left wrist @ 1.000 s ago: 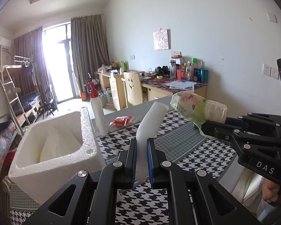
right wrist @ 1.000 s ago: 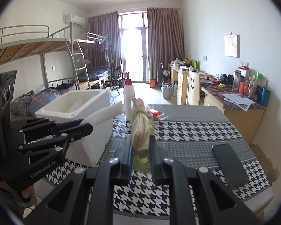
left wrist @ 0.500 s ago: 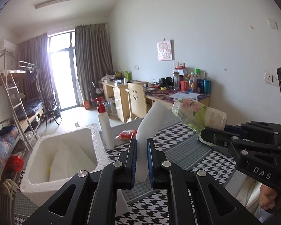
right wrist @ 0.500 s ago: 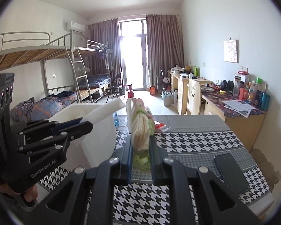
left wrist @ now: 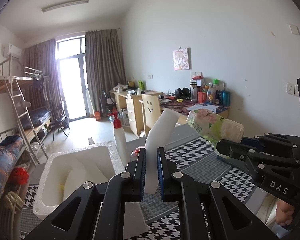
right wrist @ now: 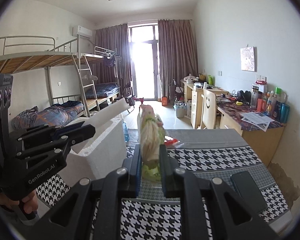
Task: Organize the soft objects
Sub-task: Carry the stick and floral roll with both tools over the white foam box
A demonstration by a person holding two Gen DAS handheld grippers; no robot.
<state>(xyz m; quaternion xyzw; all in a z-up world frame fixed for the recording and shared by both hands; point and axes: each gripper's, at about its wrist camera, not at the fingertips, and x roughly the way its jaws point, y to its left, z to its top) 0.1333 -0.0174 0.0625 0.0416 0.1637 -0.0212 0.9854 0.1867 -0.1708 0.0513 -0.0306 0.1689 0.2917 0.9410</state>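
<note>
Houndstooth table (left wrist: 200,156) below, left claw (left wrist: 151,156) pinches foam (left wrist: 162,132) tilted toward one o'clock, box (left wrist: 54,166) at nine, nearer than right claw (right wrist: 150,156) clamping tissues (right wrist: 150,134).

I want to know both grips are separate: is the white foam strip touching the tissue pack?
Apart. In the left wrist view, floor and table edge show between the white foam strip and the tissue pack.

Daylight from balcony door (right wrist: 143,68) blows out to white glare, flare over curtains (left wrist: 104,74); room otherwise evenly lit, soft shadows; heavy fisheye bending, dark vignette corners; nearest tool parts slightly soft
</note>
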